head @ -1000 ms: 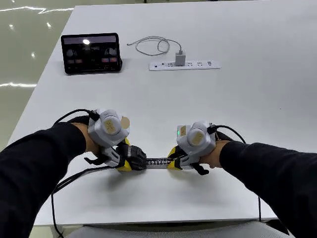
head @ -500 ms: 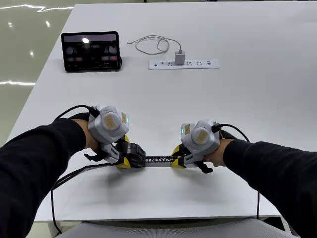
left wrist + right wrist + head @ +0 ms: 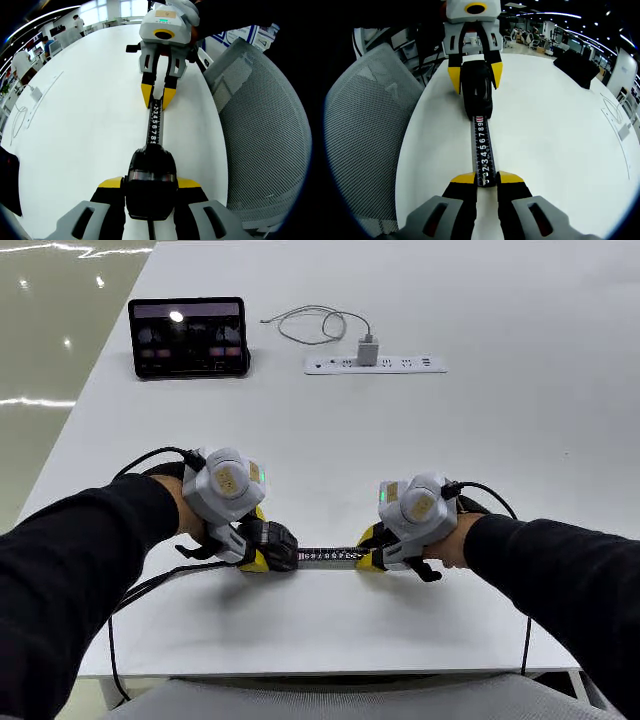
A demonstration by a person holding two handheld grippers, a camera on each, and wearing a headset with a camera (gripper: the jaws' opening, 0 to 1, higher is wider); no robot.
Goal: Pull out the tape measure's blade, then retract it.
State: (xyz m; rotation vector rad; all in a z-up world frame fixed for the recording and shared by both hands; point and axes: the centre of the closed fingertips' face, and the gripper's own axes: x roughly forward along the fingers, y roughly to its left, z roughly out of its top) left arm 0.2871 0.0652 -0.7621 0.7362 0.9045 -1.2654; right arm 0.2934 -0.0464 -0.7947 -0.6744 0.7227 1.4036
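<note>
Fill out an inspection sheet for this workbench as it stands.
Surface: white table, unmarked where visible.
Job's things: tape measure case near the front edge; blade drawn out a short way, numbers up.
Clutter: tablet, power strip with charger at the far side.
Grippers: left gripper shut on the case; right gripper shut on the blade's tip.
Cables: white cable looped beside the charger; black leads trailing from both grippers.
Surroundings: mesh chair at the near edge; glossy floor.

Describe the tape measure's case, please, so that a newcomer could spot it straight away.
On the white table, look to the near edge, where two grey grippers face each other. The tape measure's case is the chunky black block clamped between the left gripper's yellow-tipped fingers. Alone there, it feeds a short numbered blade to the right gripper.
</note>
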